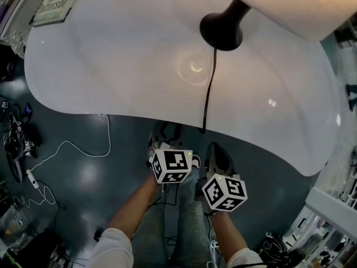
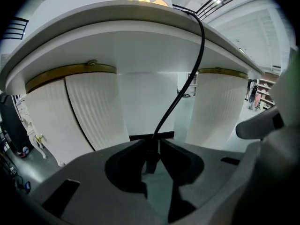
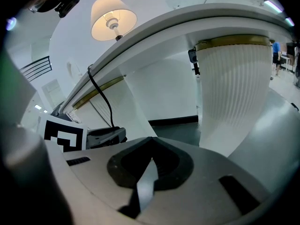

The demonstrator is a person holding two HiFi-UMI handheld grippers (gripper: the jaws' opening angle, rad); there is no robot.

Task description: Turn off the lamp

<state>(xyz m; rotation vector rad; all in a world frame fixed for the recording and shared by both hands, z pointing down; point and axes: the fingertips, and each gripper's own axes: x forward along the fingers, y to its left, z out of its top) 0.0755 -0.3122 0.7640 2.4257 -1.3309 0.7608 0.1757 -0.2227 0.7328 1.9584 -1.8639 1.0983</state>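
Observation:
The lamp stands on the white table (image 1: 111, 66): black base (image 1: 222, 29), cream shade (image 1: 290, 4), lit in the right gripper view (image 3: 112, 17). Its black cord (image 1: 208, 94) runs off the table's near edge and hangs down. My left gripper (image 1: 167, 132) sits just under that edge. In the left gripper view the cord (image 2: 187, 88) drops between the jaws, which close around it and a dark block on it, the left gripper (image 2: 152, 146) shut. My right gripper (image 1: 217, 152) hangs beside it, shut (image 3: 151, 142) and holding nothing.
Ribbed white table pedestals (image 2: 93, 111) (image 3: 234, 88) stand ahead under the tabletop. A book (image 1: 58, 1) lies on the far left corner. A white cable (image 1: 67, 149) and dark clutter (image 1: 17, 138) lie on the grey floor at left. Shelving (image 1: 329, 222) is at right.

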